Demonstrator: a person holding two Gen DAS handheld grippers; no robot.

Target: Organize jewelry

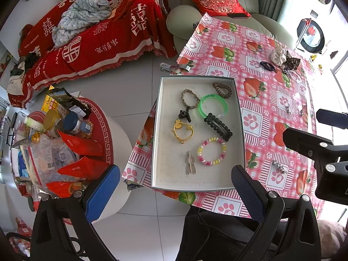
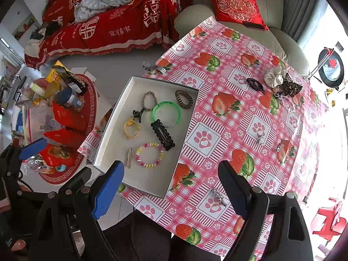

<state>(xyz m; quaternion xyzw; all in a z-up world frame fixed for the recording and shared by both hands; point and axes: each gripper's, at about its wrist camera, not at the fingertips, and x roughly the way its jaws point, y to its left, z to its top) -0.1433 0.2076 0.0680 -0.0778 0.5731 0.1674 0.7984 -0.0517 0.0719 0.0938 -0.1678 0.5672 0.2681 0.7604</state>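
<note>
A shallow white tray (image 1: pixel 171 180) lies at the left edge of a pink strawberry-print table (image 1: pixel 256 41). In it are a green bangle (image 1: pixel 213 106), a beaded bracelet (image 1: pixel 212 154), a yellow bracelet (image 1: pixel 182 130), a black barrette (image 1: pixel 218 126), a braided bracelet (image 1: pixel 189 99) and a brown coil tie (image 1: pixel 221 89). My left gripper (image 1: pixel 174 193) hangs open above the tray's near edge, empty. My right gripper (image 2: pixel 171 187) is open and empty over the tray's (image 2: pixel 152 178) near right corner. A silver clip (image 2: pixel 218 195) lies loose on the cloth beside its right finger.
Scrunchies (image 2: pixel 274 77) and a black coil tie (image 2: pixel 255 84) sit at the table's far right, small pieces (image 2: pixel 260 138) mid-right. Keys (image 1: pixel 171 67) lie at the far left edge. A cluttered round stool (image 1: pixel 65 141) stands left of the table; a red sofa (image 1: pixel 97 32) and an armchair (image 1: pixel 215 0) stand behind.
</note>
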